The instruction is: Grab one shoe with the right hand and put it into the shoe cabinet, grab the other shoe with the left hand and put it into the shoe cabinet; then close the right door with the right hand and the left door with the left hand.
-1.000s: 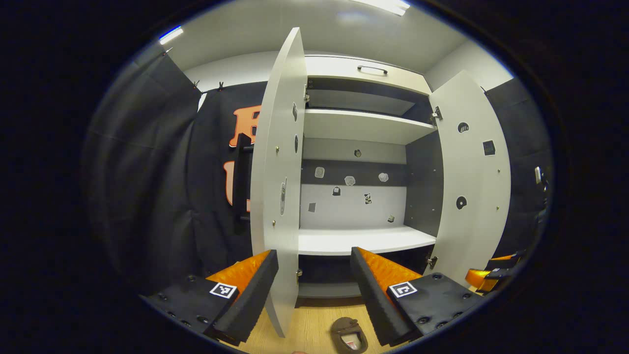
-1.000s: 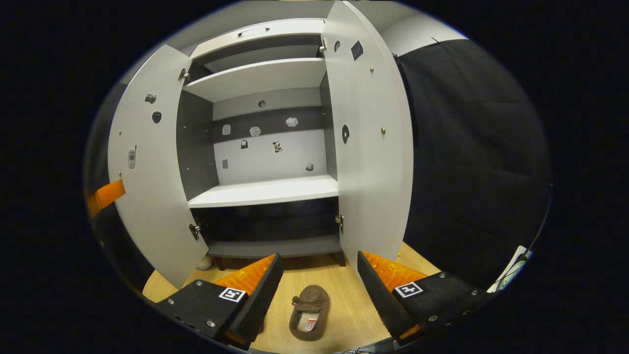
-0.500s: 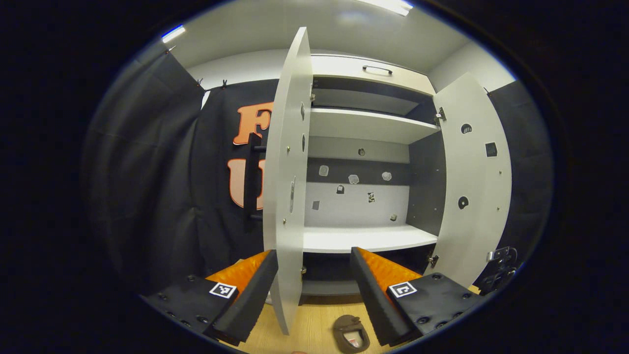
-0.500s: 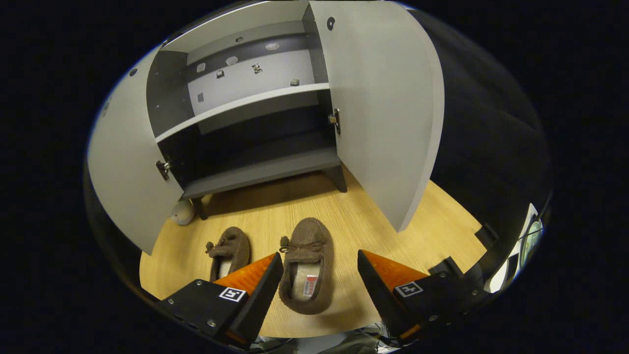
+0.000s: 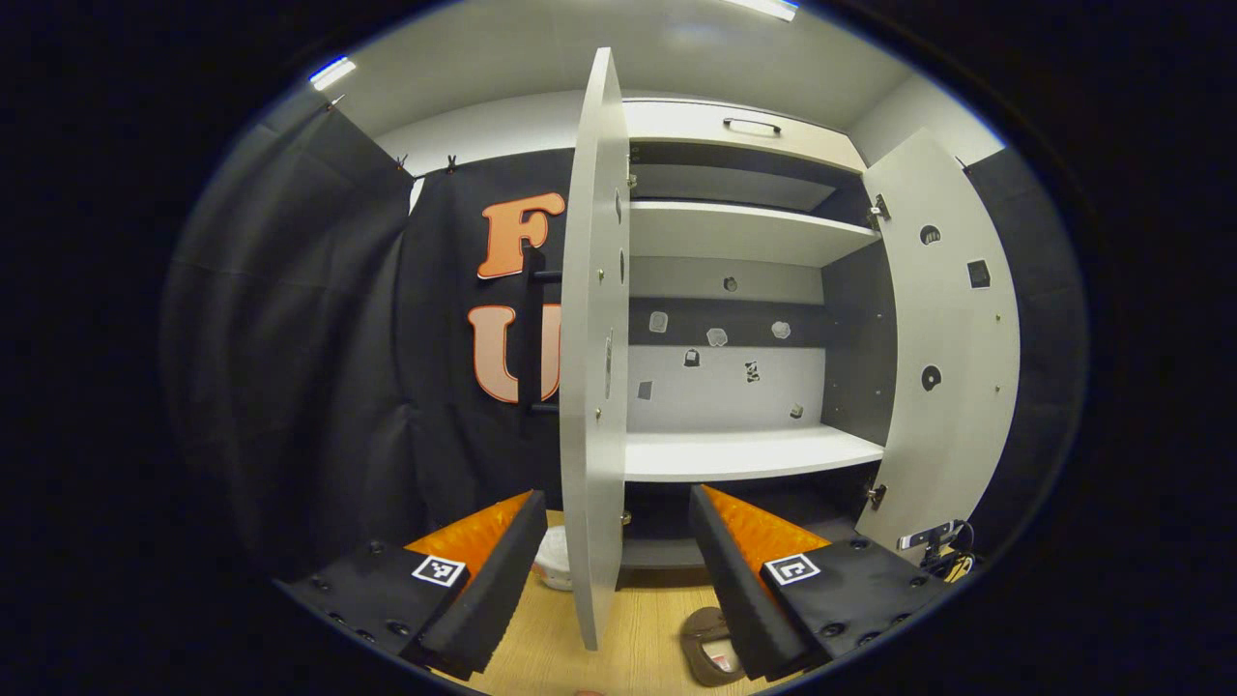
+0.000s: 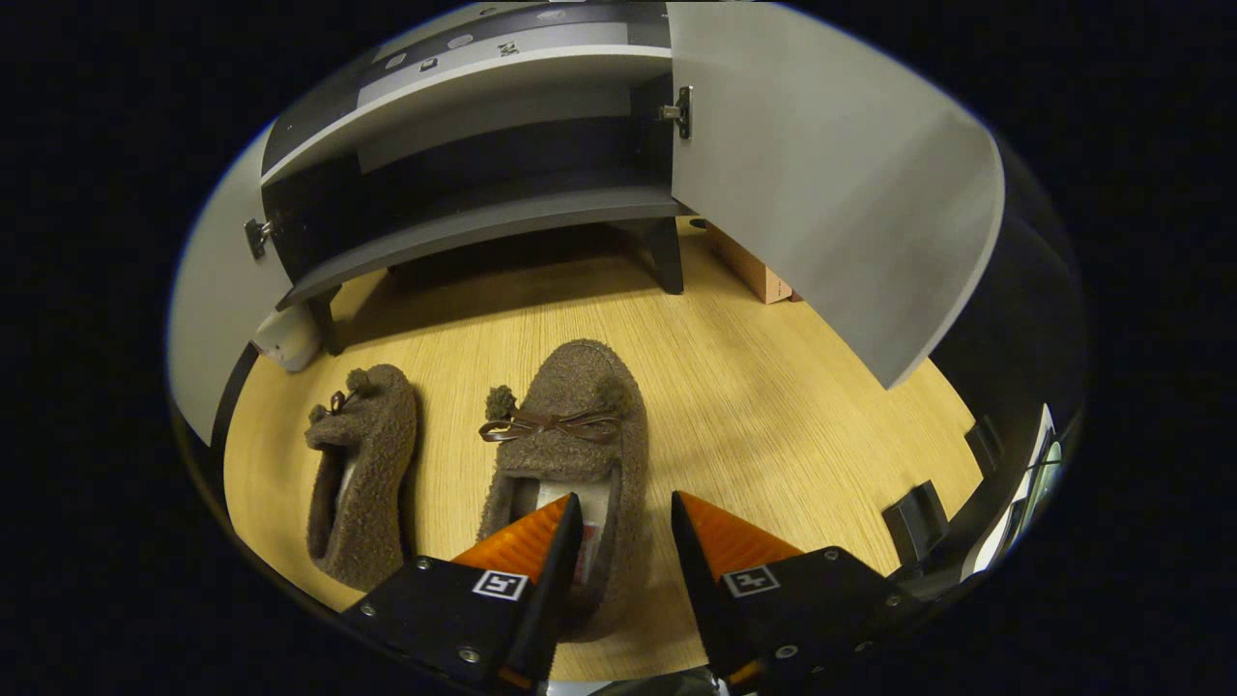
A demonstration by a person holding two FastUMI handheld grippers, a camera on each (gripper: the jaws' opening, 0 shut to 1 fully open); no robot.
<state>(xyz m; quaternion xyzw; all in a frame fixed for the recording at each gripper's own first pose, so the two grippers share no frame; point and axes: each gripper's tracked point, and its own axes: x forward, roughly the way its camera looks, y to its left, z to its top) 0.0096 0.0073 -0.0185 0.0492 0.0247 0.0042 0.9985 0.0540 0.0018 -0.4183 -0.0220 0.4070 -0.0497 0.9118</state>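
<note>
1. Cabinet (image 5: 744, 454): both doors stand open, the left door (image 5: 591, 387) edge-on in the left gripper view, the right door (image 6: 821, 174) wide in the right gripper view.
2. Floor (image 6: 773, 406): two shoes lie side by side before the cabinet.
3. Right shoe (image 6: 570, 435): its right wall sits between the fingers of the right gripper (image 6: 626, 512), jaws apart, not pressing.
4. Left shoe (image 6: 362, 474): untouched.
5. Left gripper (image 5: 617, 512): spread wide, holding nothing, astride the left door's edge.

I can read no words or numbers; the small stickers inside the grey shoe cabinet (image 5: 734, 290) are too tiny.
</note>
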